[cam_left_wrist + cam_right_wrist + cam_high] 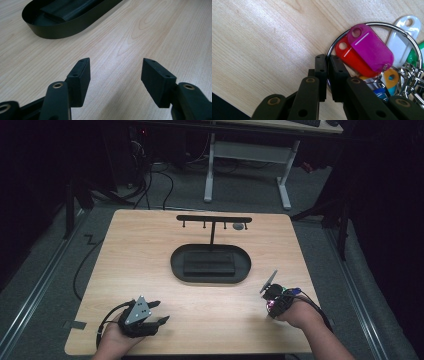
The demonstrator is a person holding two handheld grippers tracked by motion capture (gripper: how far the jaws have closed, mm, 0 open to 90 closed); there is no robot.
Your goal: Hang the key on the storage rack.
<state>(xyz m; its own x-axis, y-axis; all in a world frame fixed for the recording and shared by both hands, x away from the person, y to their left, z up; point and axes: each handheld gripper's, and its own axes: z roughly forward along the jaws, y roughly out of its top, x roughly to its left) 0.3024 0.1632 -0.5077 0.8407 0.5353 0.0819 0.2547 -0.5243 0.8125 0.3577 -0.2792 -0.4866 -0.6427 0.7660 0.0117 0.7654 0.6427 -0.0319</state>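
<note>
My right gripper [327, 58] is shut on a metal key ring [374, 23], its jaws pinching the ring's left side. Magenta [372, 48], red [352, 58] and white [402, 37] tags and a chain hang on the ring, resting on the wooden table. In the high view this gripper [272, 306] points down at the table's right front. My left gripper [160, 312] lies at the left front, open with nothing between its fingers [80, 75]. A black oval tray [175, 262] holding a dark block [210, 263] sits mid-table, and a black T-shaped hook stand [213, 218] rises behind it.
A small grey disc [239, 226] hangs at the right end of the stand. The tray's wall [65, 28] lies ahead and to the left of my left gripper. Beyond the table stand a white desk frame [209, 170] and floor cables [150, 185].
</note>
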